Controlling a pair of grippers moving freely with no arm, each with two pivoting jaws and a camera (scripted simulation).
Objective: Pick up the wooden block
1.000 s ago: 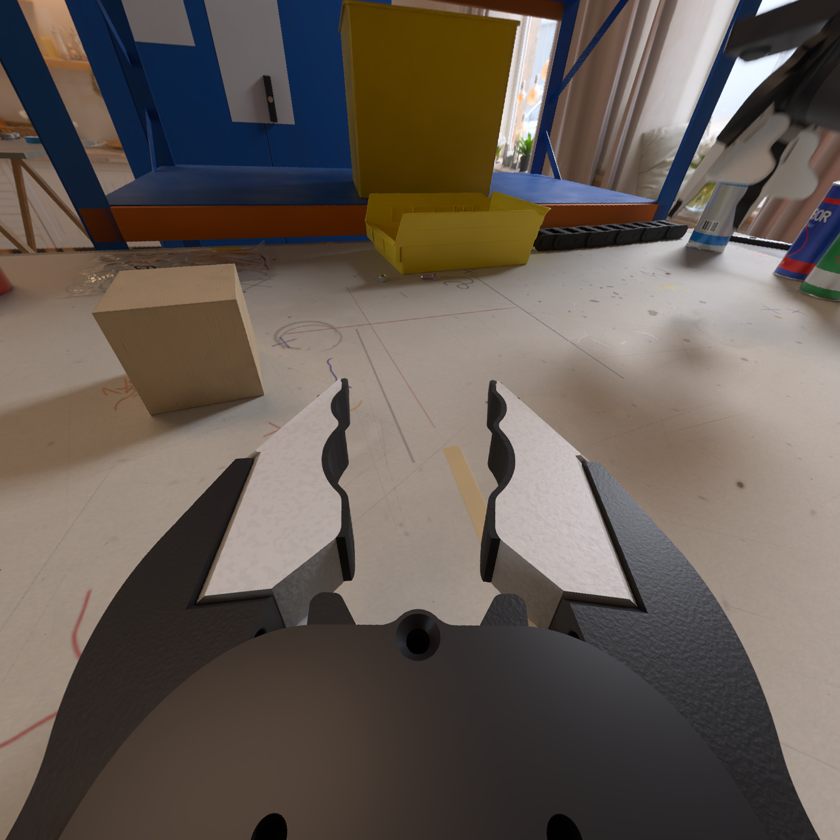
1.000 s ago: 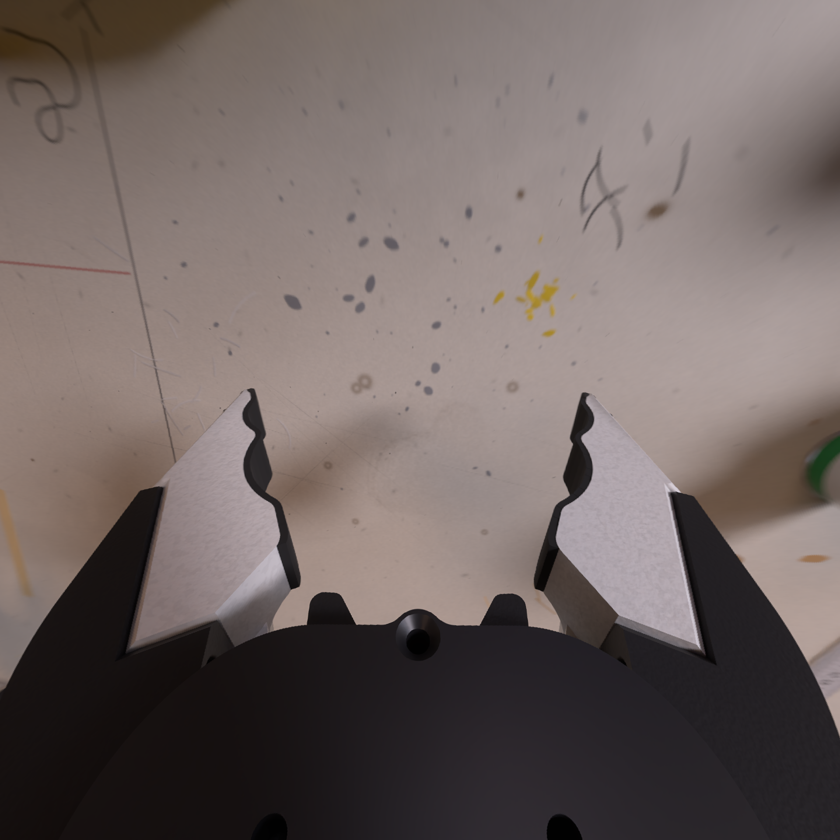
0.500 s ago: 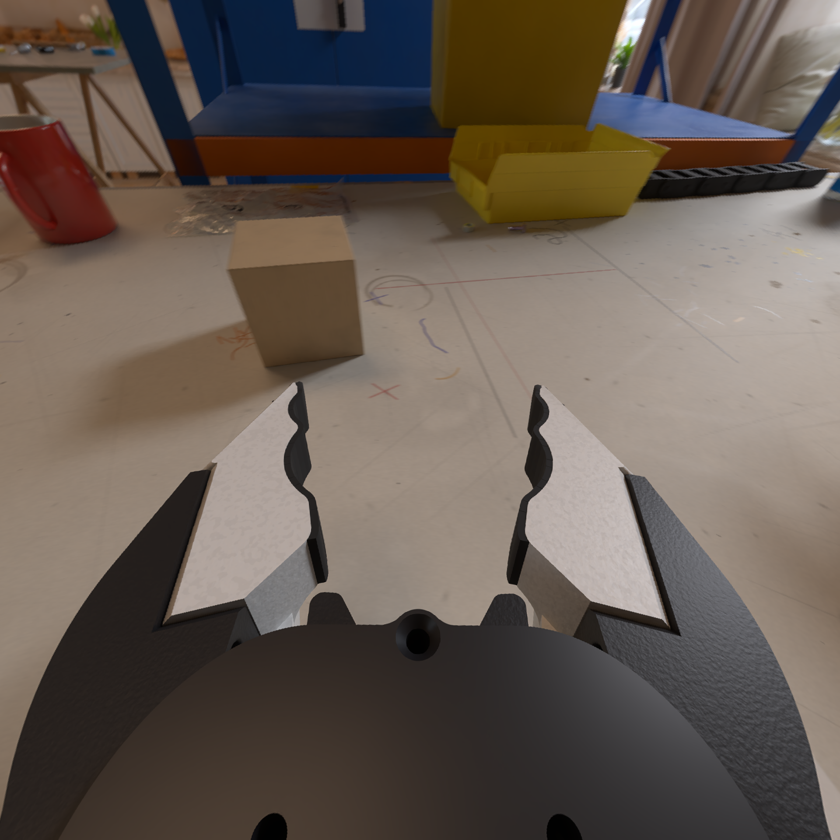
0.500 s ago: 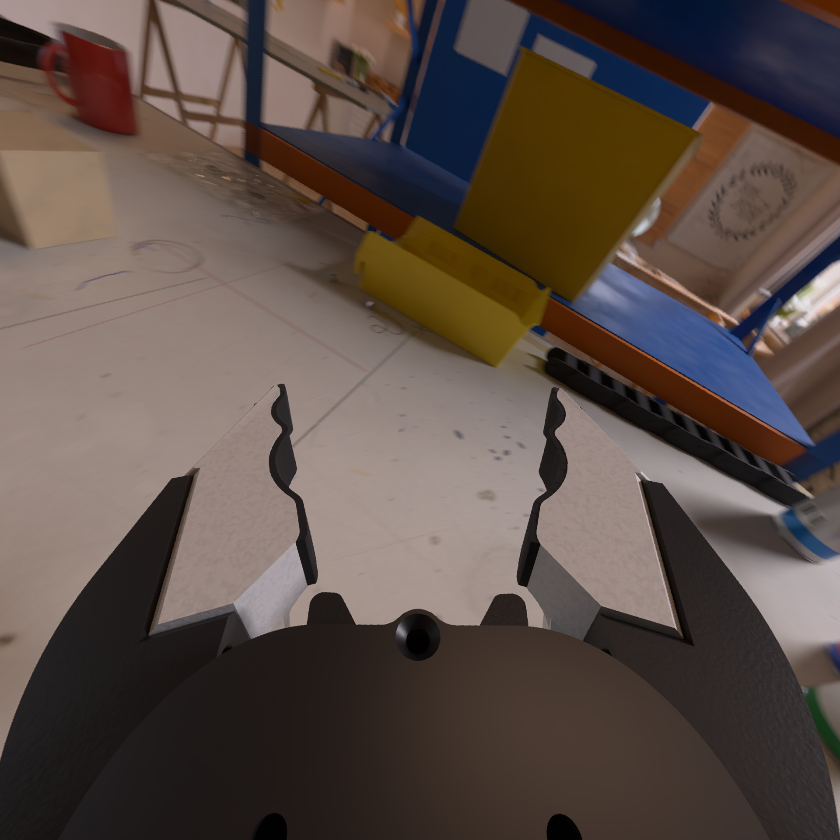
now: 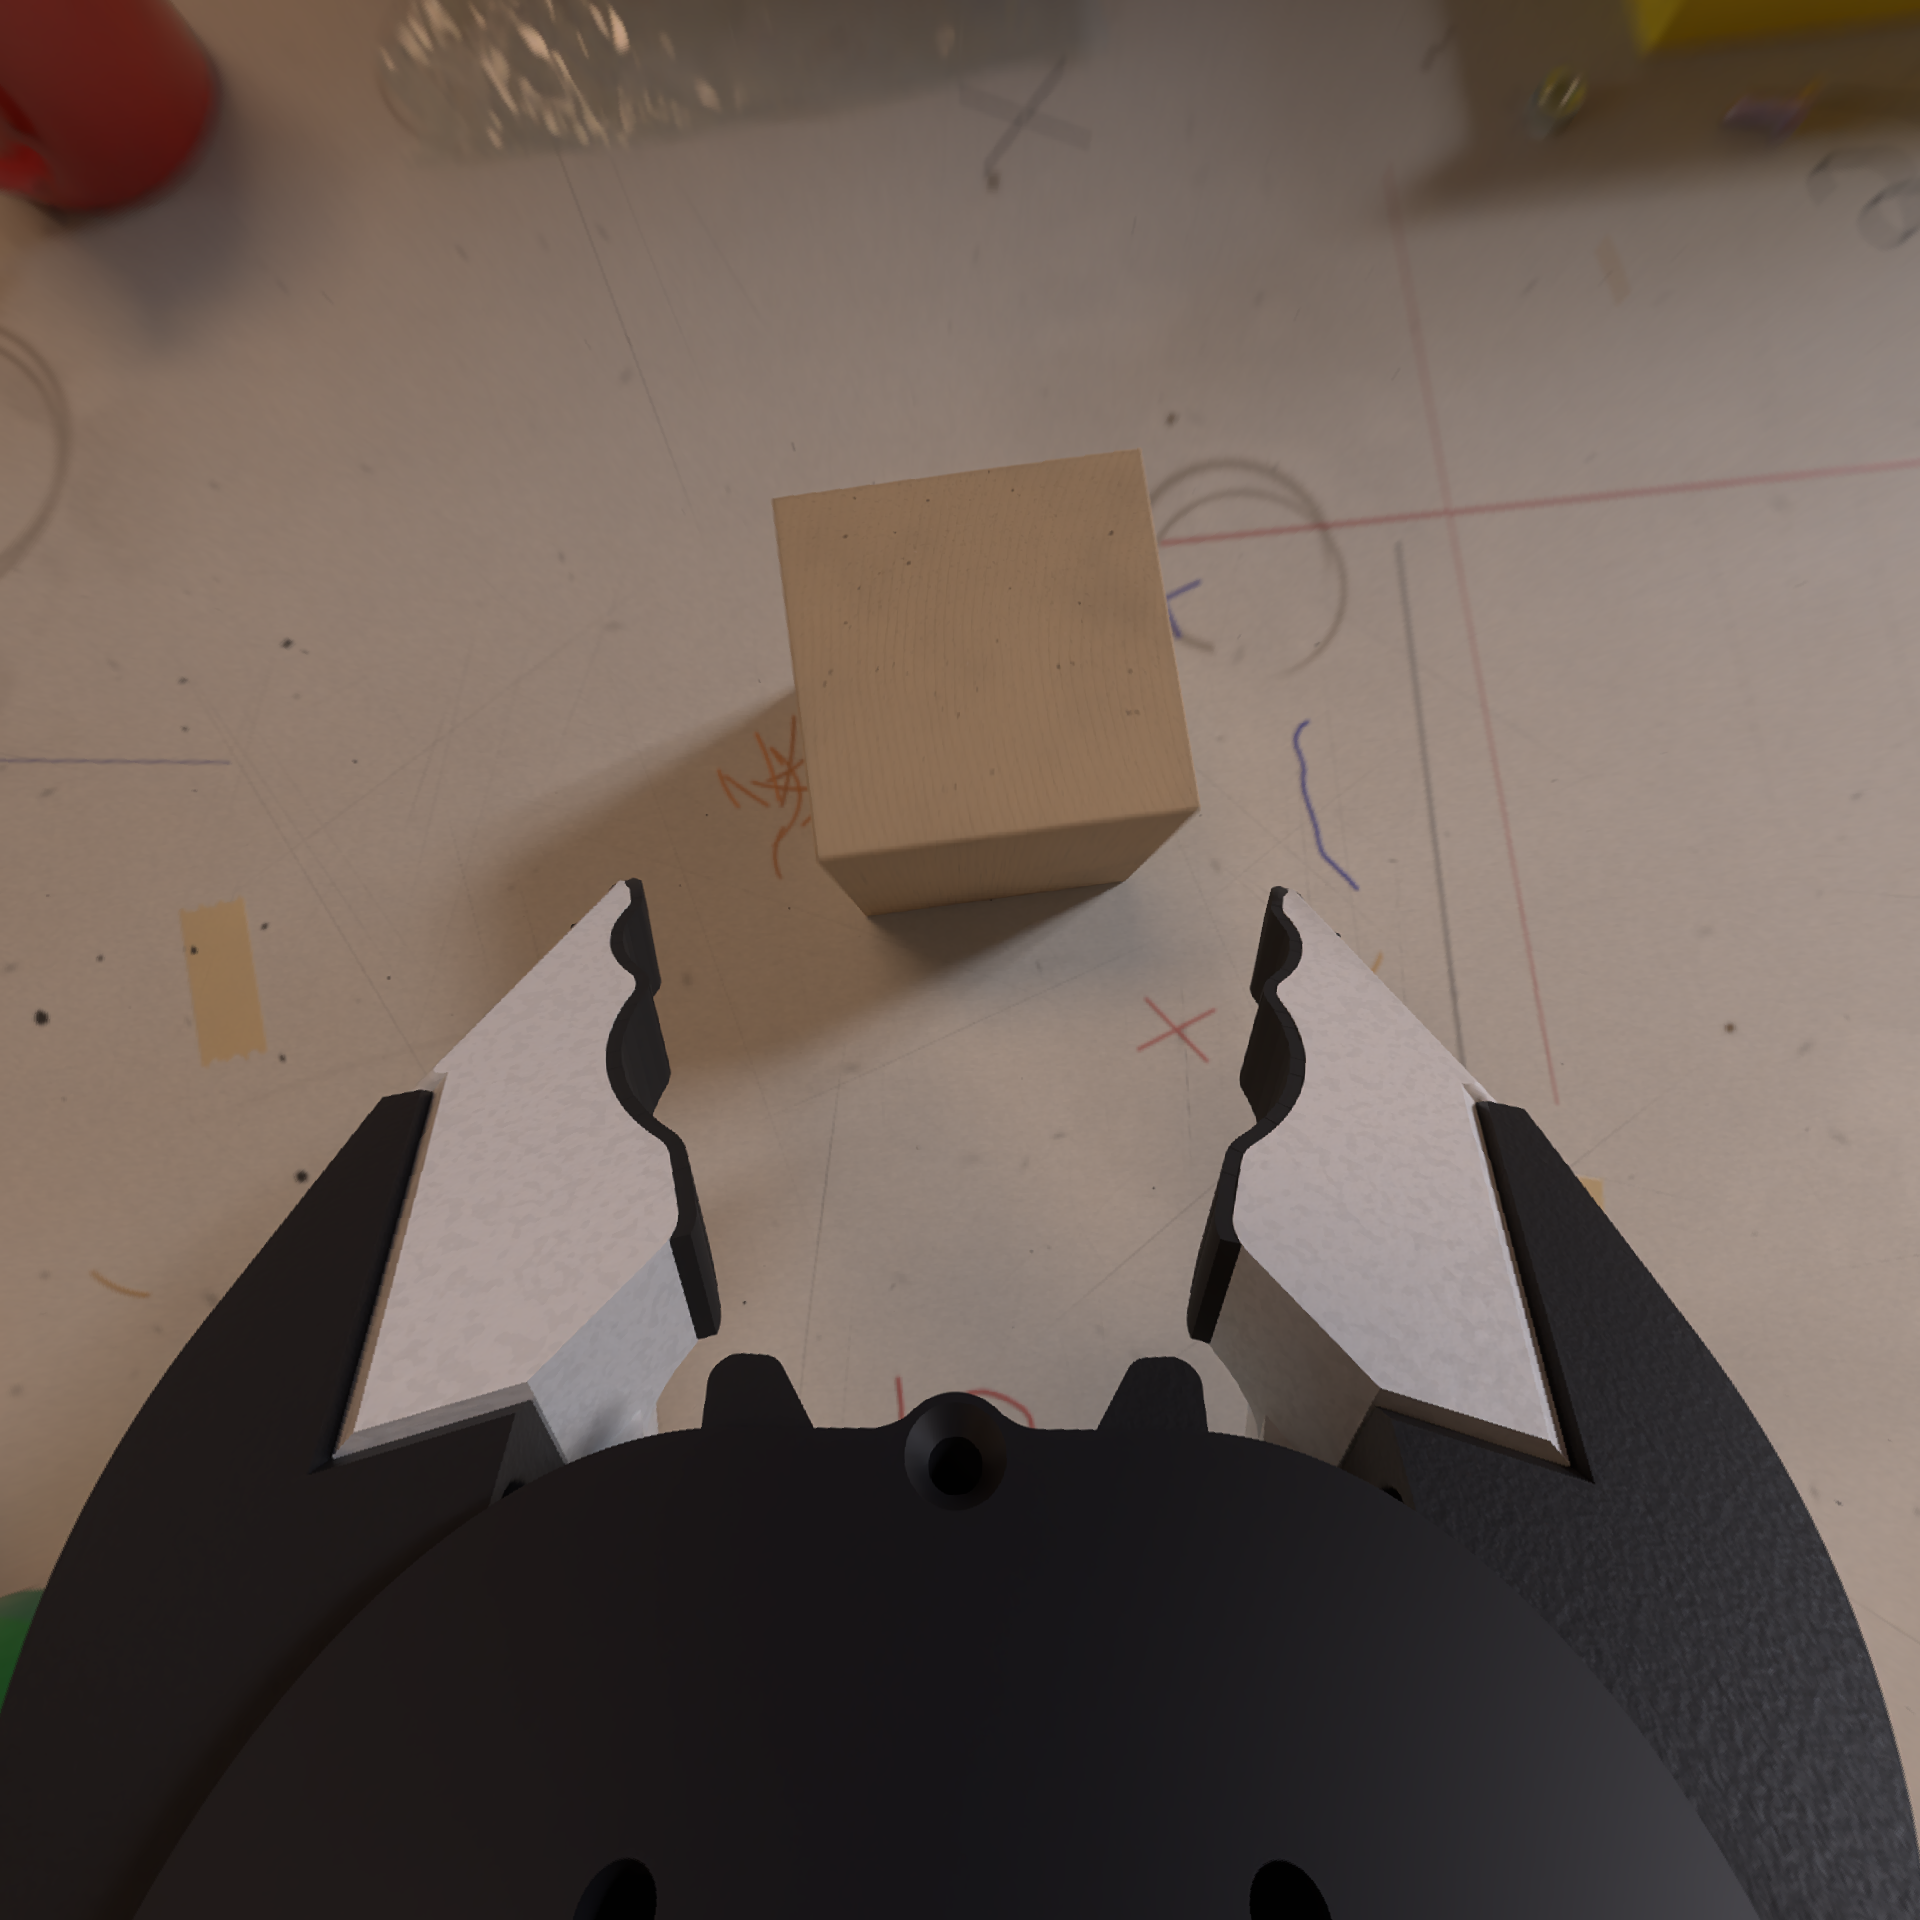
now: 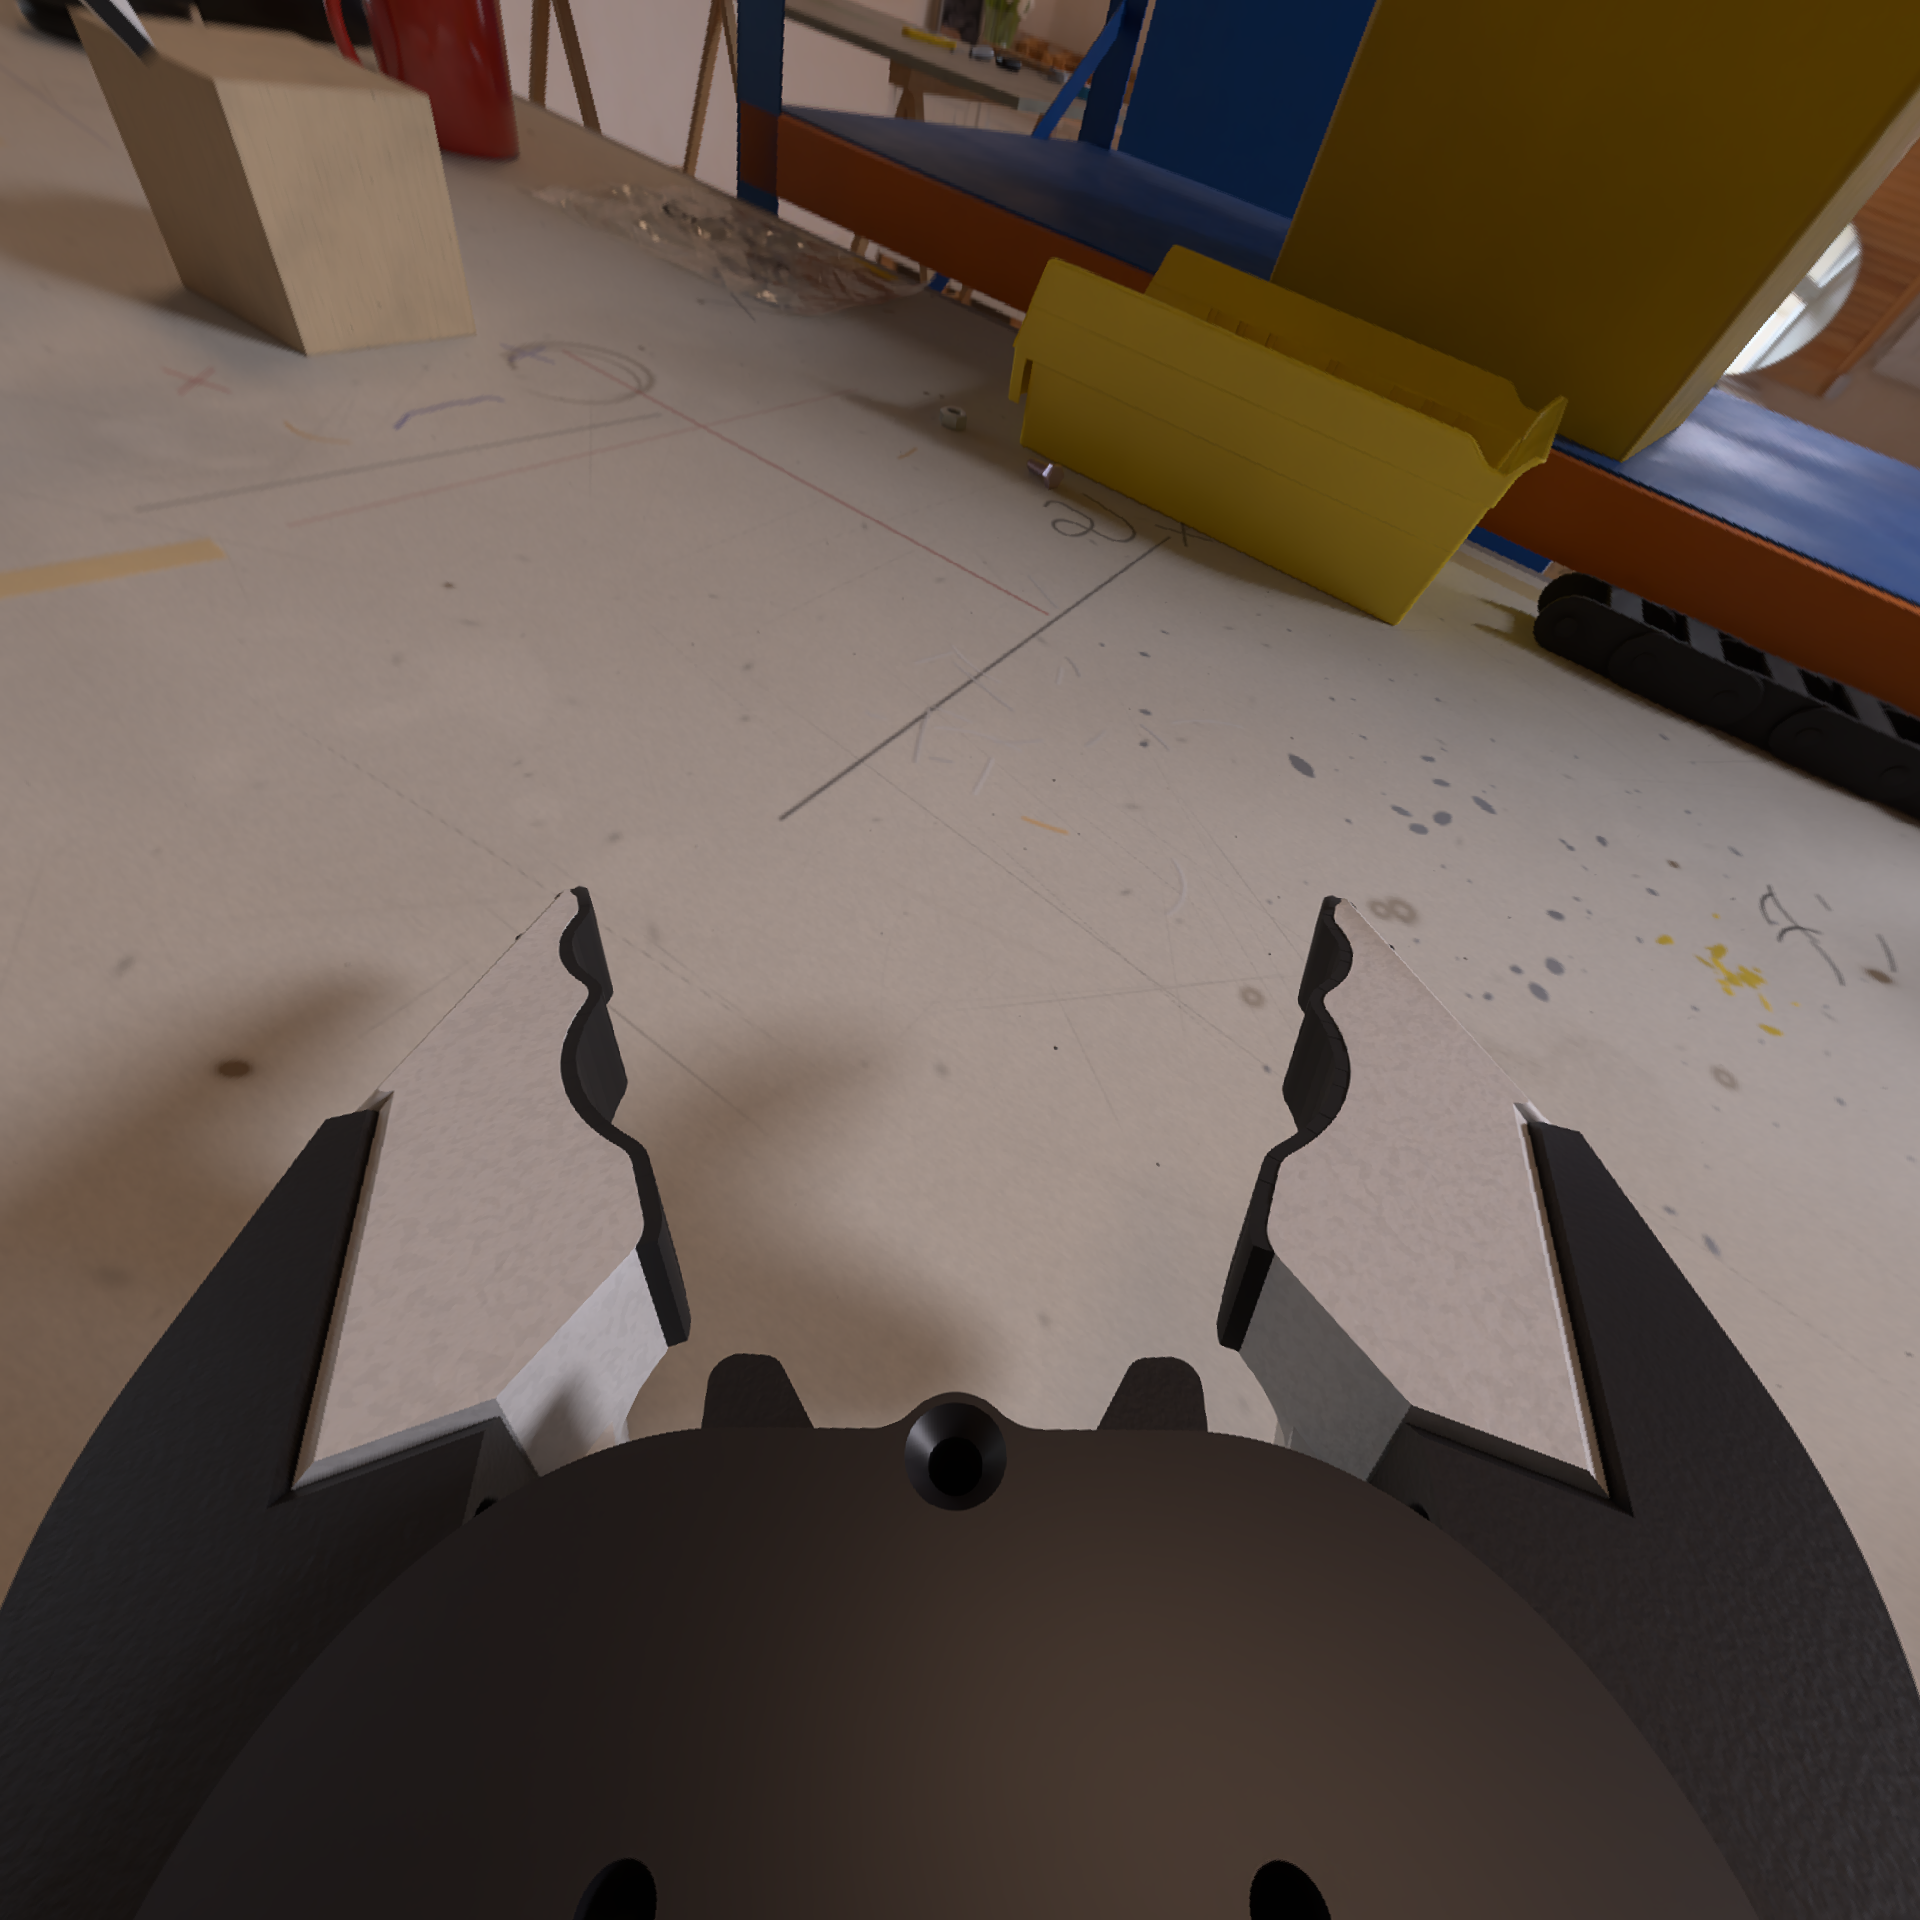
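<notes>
The wooden block (image 5: 982,665) is a light tan cube standing on the marked work surface. In the left wrist view I look down on it from above. My left gripper (image 5: 954,888) is open and empty, its fingertips just short of the block's near face and spread wider than the block. In the right wrist view the block (image 6: 286,182) stands far off at the upper left. My right gripper (image 6: 956,894) is open and empty, low over the bare surface, well away from the block.
A red jug (image 5: 94,104) stands at the far left beyond the block (image 6: 447,73). A crumpled clear plastic sheet (image 5: 623,62) lies behind the block. A yellow bin (image 6: 1268,436) and a black cable chain (image 6: 1714,675) lie by the blue and orange rack (image 6: 1039,197).
My left gripper has risen and tilted down over the block, which now sits centred just ahead of its wider-open fingers. My right gripper has swung left, bringing the block closer in its view.
</notes>
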